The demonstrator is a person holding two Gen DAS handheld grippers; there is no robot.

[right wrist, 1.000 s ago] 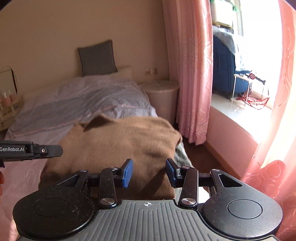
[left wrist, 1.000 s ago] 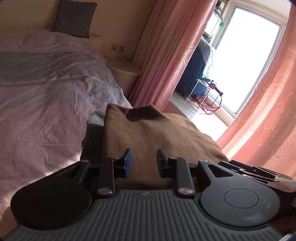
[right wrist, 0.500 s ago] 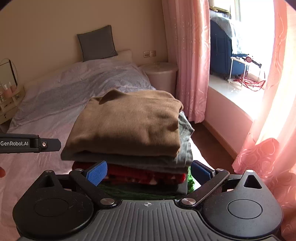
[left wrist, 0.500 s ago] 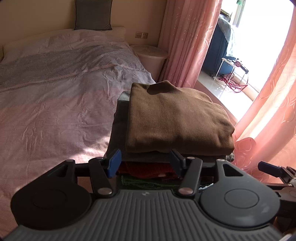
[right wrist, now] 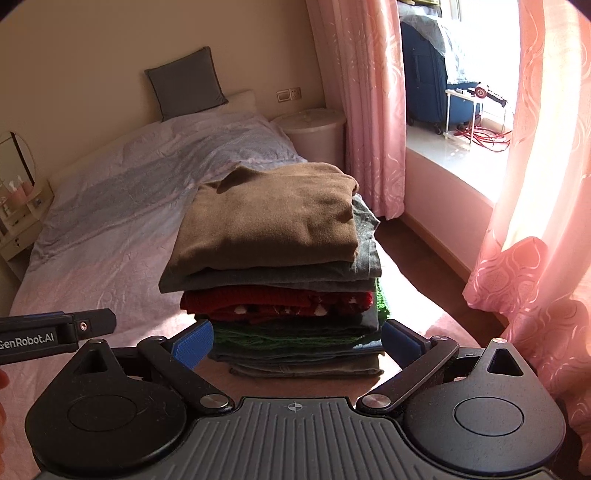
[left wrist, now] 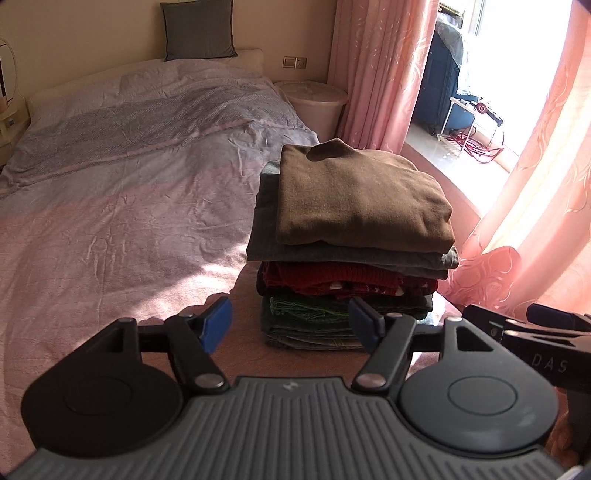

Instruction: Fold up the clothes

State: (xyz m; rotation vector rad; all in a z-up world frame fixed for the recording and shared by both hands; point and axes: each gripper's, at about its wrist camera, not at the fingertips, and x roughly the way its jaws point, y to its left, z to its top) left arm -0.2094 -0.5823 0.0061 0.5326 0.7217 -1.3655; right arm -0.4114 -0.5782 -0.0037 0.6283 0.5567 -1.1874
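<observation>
Grippers come first, closest to each camera. Left gripper [left wrist: 290,326] has its blue-padded jaws spread wide and holds nothing; right gripper [right wrist: 295,343] is likewise spread wide and empty, both hovering just short of a stack of folded clothes [right wrist: 284,288]. That stack sits on the near corner of a bed [left wrist: 110,206] covered in pale pink and lilac bedding. From the bottom up it shows denim, a green knit [right wrist: 291,338], a red patterned sweater [right wrist: 273,301], a grey garment [right wrist: 362,258], and a brown sweater [right wrist: 269,218] on top. This top fold looks finished, so the sensible step is judged to be checking alignment: the brown piece sits slightly askew over the grey, and any nudge should be light, from the sides, to avoid toppling the pile. Beyond stand a white round bin [left wrist: 314,99], pink curtains [left wrist: 373,70] and a grey pillow [left wrist: 199,29].
</observation>
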